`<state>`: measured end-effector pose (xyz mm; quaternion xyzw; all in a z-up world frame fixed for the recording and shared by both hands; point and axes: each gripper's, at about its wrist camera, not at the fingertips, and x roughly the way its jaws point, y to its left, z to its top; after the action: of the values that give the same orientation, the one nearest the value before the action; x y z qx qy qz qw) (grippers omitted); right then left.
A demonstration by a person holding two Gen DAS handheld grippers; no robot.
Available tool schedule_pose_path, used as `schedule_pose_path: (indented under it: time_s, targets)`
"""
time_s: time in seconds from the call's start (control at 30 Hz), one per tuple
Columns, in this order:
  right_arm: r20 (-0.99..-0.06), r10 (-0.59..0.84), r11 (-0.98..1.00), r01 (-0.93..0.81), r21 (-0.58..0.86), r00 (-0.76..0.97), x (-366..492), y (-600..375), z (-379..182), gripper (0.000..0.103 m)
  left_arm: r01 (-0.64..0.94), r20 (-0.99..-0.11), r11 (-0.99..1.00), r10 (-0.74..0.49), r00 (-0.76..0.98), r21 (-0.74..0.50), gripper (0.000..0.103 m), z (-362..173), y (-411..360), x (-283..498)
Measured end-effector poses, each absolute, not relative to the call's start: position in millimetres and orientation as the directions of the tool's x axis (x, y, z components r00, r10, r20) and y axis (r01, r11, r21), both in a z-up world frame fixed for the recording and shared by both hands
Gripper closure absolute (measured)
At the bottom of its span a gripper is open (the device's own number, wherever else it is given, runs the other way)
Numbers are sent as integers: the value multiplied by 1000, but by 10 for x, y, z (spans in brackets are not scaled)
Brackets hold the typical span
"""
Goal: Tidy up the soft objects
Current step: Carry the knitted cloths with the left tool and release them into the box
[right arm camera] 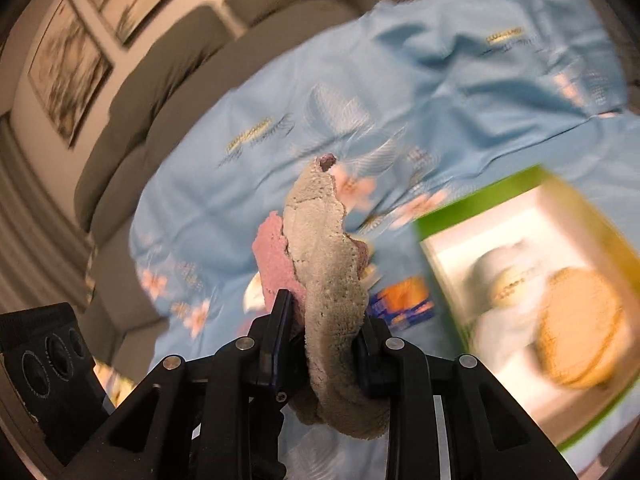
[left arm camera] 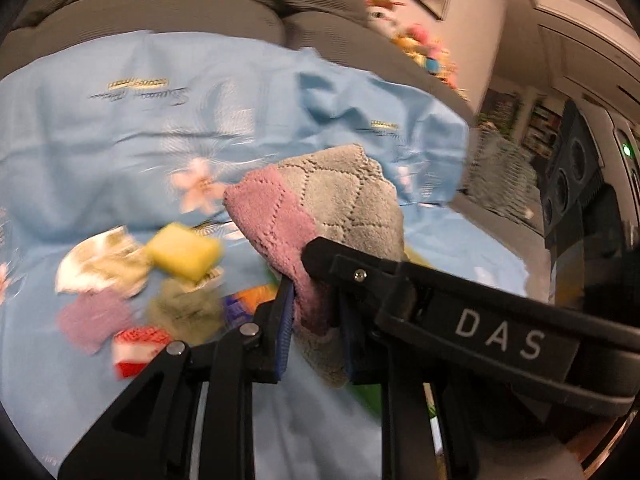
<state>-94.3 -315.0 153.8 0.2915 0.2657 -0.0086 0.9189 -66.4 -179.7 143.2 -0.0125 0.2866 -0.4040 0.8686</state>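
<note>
Left gripper (left arm camera: 312, 320) jaws closed on pink-and-grey cloth (left arm camera: 320, 208), cloth raised above blue floral sheet (left arm camera: 120, 140); right gripper (right arm camera: 324, 336) jaws clamped on same cloth (right arm camera: 324, 248), folded between pads

Small soft pieces lie on sheet left of cloth: yellow sponge (left arm camera: 184, 250), lilac square (left arm camera: 94, 318), red-white piece (left arm camera: 138, 350)

Green-rimmed box (right arm camera: 480, 208) on sheet at right, round items inside, blurred

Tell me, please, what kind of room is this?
Probably a home living room: a grey cushioned sofa covered with a blue floral sheet, and framed pictures on the wall.
</note>
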Motion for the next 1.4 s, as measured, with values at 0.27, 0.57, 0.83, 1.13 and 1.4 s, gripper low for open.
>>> schedule_pose_path:
  time_s: [0.27,0.57,0.83,1.13,1.4]
  targets:
    - [-461,10,720,314,619,887,-1236,-3979,1418,73,803,-505,544,-778,374,-243,86,1476,-2695,-684]
    - [-601,-132,584,552,595,788,-1307,-4617,975,73,829,-618,462,-763,190,-316,86,1088,-3449,-595]
    - [-716,-109,554,641,532,689,-1167,-4766,647,73,775,-706,528,-692,154,-348,80,769,-3520,-534]
    - [-671,-198,567,642,516,715,-1357,-4646,827,43,772,-658,517,-732,176,-369,27,972,-3199,-663]
    - [-561,-221,657,547,519,798,-1408,-4287,1127,27,722,-583,595,-743,328,-353,21,1242,-2390,-723]
